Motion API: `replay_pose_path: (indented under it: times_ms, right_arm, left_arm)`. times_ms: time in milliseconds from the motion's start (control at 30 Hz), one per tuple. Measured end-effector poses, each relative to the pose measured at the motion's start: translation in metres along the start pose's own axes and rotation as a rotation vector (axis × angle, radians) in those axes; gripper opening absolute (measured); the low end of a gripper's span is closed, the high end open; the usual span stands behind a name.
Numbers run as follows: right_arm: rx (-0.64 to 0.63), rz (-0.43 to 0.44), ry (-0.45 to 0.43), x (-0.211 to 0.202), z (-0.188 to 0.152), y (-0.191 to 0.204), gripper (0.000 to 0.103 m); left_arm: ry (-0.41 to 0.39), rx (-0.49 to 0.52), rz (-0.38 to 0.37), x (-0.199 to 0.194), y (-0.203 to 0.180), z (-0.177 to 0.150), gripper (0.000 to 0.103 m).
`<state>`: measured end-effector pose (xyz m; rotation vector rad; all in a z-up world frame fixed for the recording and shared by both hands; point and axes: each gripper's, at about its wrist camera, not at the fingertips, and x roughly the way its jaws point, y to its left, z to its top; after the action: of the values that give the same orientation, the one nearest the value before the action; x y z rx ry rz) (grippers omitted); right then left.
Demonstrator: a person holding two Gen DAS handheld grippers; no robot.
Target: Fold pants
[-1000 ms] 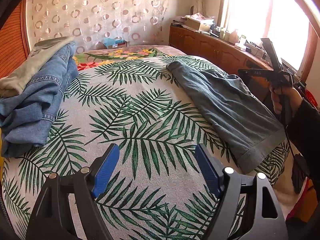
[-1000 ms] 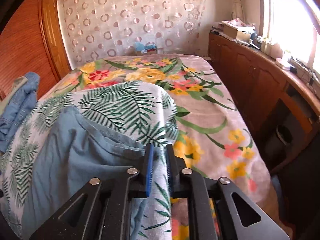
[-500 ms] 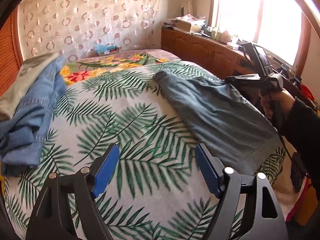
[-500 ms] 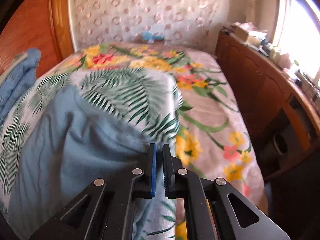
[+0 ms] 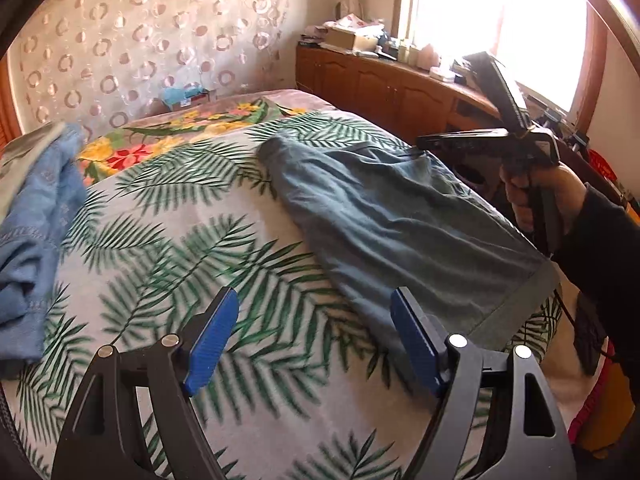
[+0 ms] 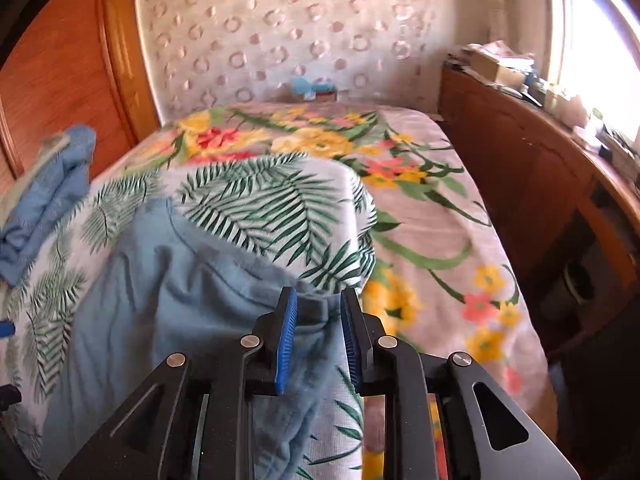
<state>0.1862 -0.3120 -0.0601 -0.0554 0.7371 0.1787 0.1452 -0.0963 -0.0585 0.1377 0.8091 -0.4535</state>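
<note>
Since the earlier frames the left view has swung so the pants (image 5: 384,216) sit nearer its centre and the clothes pile (image 5: 32,216) has slid toward the 9 o'clock edge; the right gripper (image 6: 316,340), pinched almost together half a second ago, is opening, with a bunched fold of the pants between its blue pads (image 6: 286,340) but no clear press on it. The surface is a bed whose leaf-print cover (image 5: 192,240), pale with green fronds, lies over a floral blanket (image 6: 424,216) in yellow and red. In the left view the pile of light-blue denim and a pale garment sits at 9 o'clock; the left gripper (image 5: 316,344) hovers at 6 o'clock with its jaws wide apart and nothing between them, over bare cover; the pants, a soft grey-blue cloth with a hemmed edge, stretch from centre toward 4 o'clock, lying flat with slight wrinkles along the bed's right side. At 3 o'clock a hand (image 5: 536,196) in a dark sleeve grips the right tool's handle. Behind, a curtain (image 5: 160,40) with ring patterns covers the wall at 12 o'clock, a cluttered wooden cabinet (image 5: 384,88) runs at 2 o'clock beneath a bright window (image 5: 500,28), and the right view shows a wooden door (image 6: 68,80) at 10 o'clock.
</note>
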Motion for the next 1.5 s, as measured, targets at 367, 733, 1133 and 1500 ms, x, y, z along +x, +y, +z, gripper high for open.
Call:
replay_pose_path:
  times_ms: [367,733,1133,1500]
  right_arm:
    - [0.015,-0.059,-0.013,0.003,0.007,-0.028,0.002]
    - [0.038,-0.045,-0.02,-0.023,-0.009,-0.027,0.014]
    - [0.049,-0.002,-0.024,-0.113,-0.096,0.001,0.015]
    - [0.11,0.005,0.017,-0.138,-0.123,0.003,0.028]
  left_arm:
    - [0.075,0.021,0.01,0.033,-0.011,-0.001,0.079]
    - [0.091,0.026,0.014,0.038,-0.015,-0.008,0.079]
    - [0.073,0.024,-0.005,0.025,-0.017,-0.011,0.079]
    - [0.057,0.057,-0.031,0.007,-0.032,-0.021,0.079]
